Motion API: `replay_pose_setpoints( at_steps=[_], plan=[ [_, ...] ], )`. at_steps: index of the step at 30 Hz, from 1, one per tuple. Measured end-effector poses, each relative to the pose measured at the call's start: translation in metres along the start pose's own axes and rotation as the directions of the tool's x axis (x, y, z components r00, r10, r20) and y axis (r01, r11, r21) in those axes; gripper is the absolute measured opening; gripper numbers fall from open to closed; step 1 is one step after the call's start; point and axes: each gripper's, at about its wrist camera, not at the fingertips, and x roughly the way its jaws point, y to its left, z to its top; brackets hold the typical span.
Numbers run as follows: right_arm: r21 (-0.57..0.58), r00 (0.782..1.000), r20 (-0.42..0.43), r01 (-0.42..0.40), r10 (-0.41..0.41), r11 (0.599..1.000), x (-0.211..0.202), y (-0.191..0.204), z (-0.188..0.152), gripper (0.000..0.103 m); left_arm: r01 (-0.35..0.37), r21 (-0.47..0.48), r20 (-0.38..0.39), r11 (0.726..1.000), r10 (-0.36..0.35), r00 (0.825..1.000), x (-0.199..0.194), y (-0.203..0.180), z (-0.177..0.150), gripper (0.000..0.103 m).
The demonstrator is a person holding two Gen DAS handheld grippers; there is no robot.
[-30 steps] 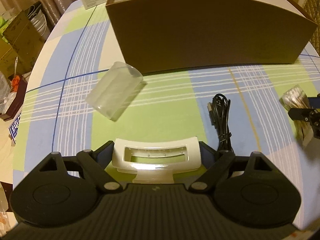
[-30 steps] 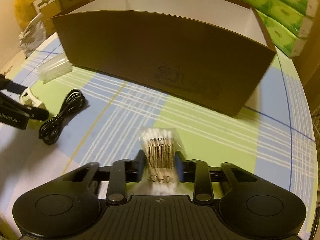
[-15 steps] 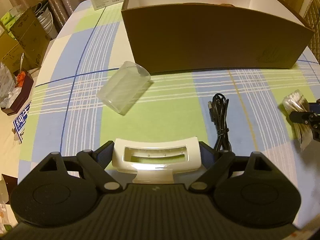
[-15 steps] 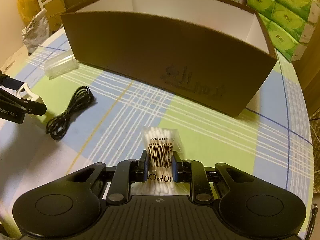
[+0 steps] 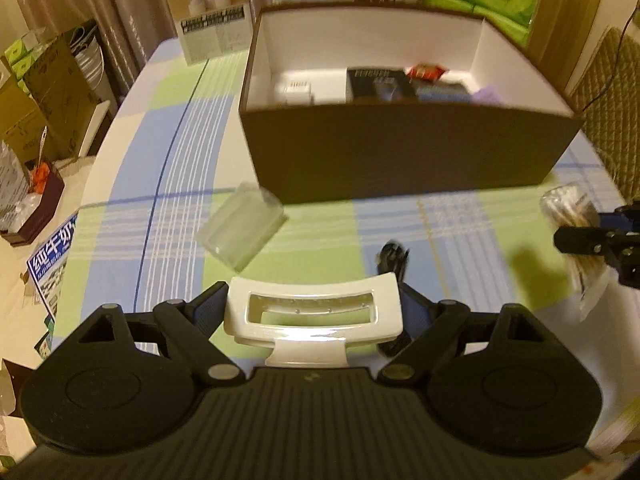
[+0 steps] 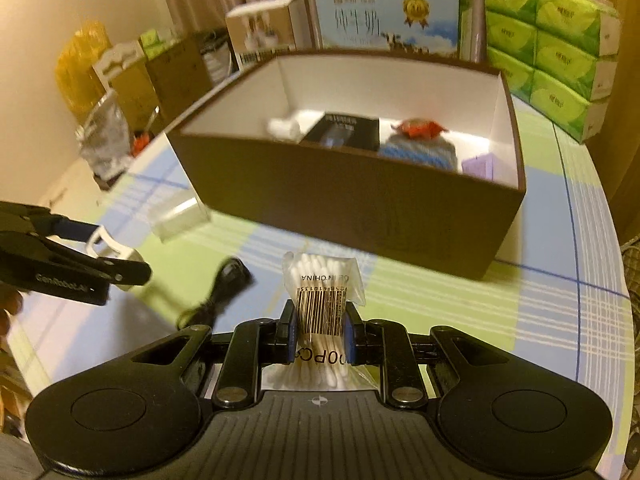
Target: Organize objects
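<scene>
Both tools are raised since the earlier frames; the brown box [image 5: 404,156] interior is now seen from above. Left tool [image 5: 313,314] is clamped on the white plastic holder [image 5: 313,312], held above the tabletop [image 5: 120,240]. Clear container [image 5: 241,233] and black cable [image 6: 222,286] lie on the tabletop before the box. Right tool [image 6: 319,334] is closed on the cotton swab bag [image 6: 322,292], held in the air in front of the box.
</scene>
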Motion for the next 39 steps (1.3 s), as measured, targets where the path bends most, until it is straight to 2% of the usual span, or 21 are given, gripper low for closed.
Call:
replay_pose_setpoints(
  at_steps=[10,21,29,39],
  plan=[
    [0.021,0.994,0.1,-0.042,0.04,0.999,-0.028,0.001,0.035,0.019,0.021,0.025,0.095,0.999,-0.023,0.995,-0.02,-0.011,0.041,0.085],
    [0.016,0.982,0.19,-0.02,0.017,1.0,-0.023,-0.012,0.089,0.019,0.017,0.049,0.187,0.999,-0.025,0.982,-0.014,-0.02,0.105,0.085],
    [0.059,0.979,0.205,-0.011,-0.001,0.998,0.0,-0.03,0.122,0.019,0.0,0.068,0.196,0.998,-0.013,0.98,0.012,-0.026,0.144,0.086],
    [0.099,0.979,0.193,0.049,-0.068,0.994,0.037,-0.057,0.156,0.019,-0.036,0.075,0.18,0.997,0.022,0.983,0.061,-0.025,0.183,0.086]
  ],
)
